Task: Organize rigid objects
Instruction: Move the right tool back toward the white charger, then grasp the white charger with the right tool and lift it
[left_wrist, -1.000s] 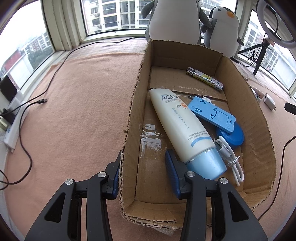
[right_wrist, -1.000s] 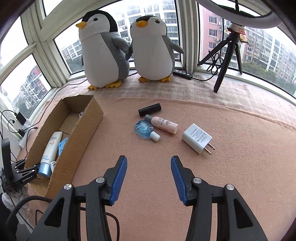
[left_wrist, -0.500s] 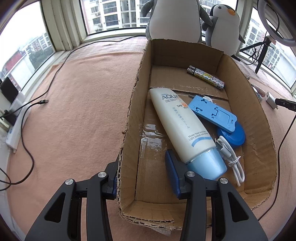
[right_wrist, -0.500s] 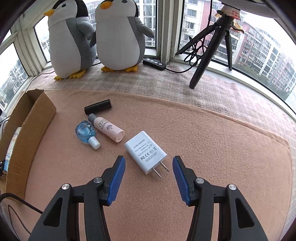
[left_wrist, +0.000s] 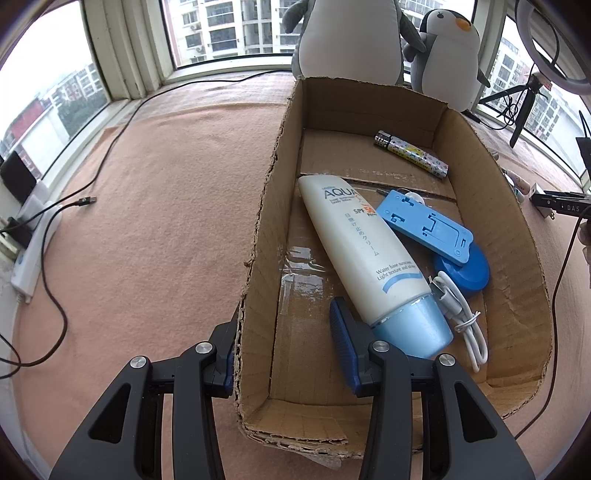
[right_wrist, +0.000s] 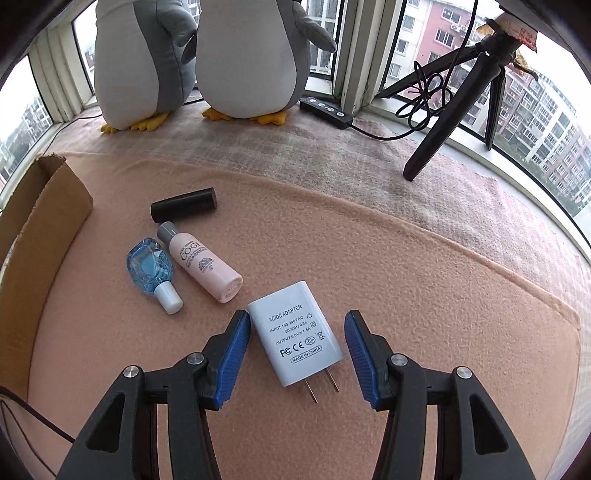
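An open cardboard box (left_wrist: 266, 229) lies on the peach blanket. It holds a white sunscreen tube (left_wrist: 362, 251), a blue phone stand (left_wrist: 424, 221), a blue disc (left_wrist: 469, 273), a white cable (left_wrist: 461, 317) and a patterned lighter (left_wrist: 410, 155). My left gripper (left_wrist: 284, 317) is open and straddles the box's left wall, one finger outside and one inside beside the tube's cap. My right gripper (right_wrist: 297, 319) is open, with the white AC/DC adapter (right_wrist: 295, 336) flat on the blanket between its fingers. A pink bottle (right_wrist: 207, 266), a blue bottle (right_wrist: 149, 269) and a black tube (right_wrist: 183, 209) lie to the adapter's left.
Two plush penguins (right_wrist: 243, 55) stand at the window behind the loose items. A black tripod (right_wrist: 454, 99) and a cabled remote (right_wrist: 325, 110) are at the back right. The box's corner (right_wrist: 40, 229) is at the left. Black cables (left_wrist: 55, 310) and a power strip (left_wrist: 33, 254) lie left of the box.
My right gripper has moved forward and down to the adapter, which now lies between its open fingers. My left gripper has stayed at the box wall.
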